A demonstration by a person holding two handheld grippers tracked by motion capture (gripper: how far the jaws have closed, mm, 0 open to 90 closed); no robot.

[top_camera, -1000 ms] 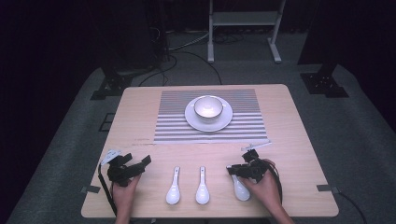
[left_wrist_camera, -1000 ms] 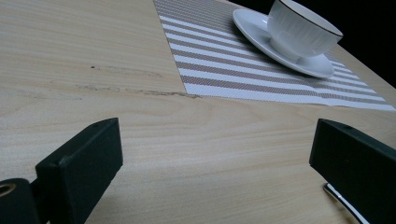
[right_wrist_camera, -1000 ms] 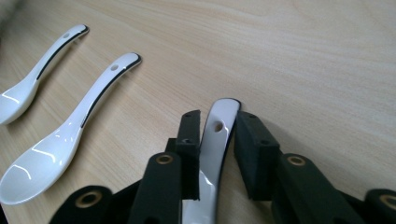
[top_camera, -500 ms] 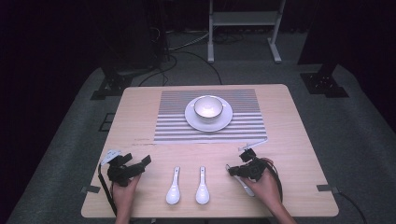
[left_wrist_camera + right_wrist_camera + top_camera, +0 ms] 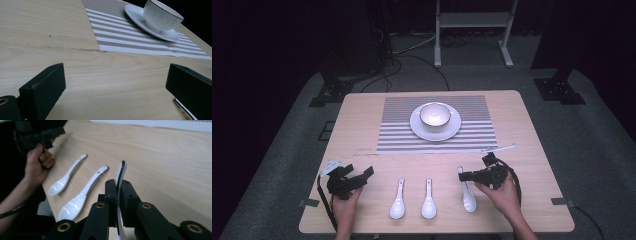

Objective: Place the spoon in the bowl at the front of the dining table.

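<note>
Three white ceramic spoons lie in a row near the table's front edge. My right gripper (image 5: 462, 175) (image 5: 119, 187) is shut on the handle of the rightmost spoon (image 5: 468, 199) (image 5: 121, 170), which stands edge-on between the pads. I cannot tell whether its bowl end still touches the wood. The left spoon (image 5: 397, 205) (image 5: 67, 177) and middle spoon (image 5: 429, 204) (image 5: 83, 194) lie flat. My left gripper (image 5: 368, 172) (image 5: 115, 87) rests at the front left, open with bare table between its jaws.
A white bowl (image 5: 435, 114) (image 5: 162, 15) sits on a saucer (image 5: 417, 127) (image 5: 140, 17) on a striped placemat (image 5: 397, 135) (image 5: 120, 35) at the table's centre back. A thin strip (image 5: 499, 148) lies by the mat's right corner.
The right gripper has risen slightly and shifted away from the front edge, with the rightmost spoon's handle between its jaws. The left gripper and the other two spoons have stayed put.
</note>
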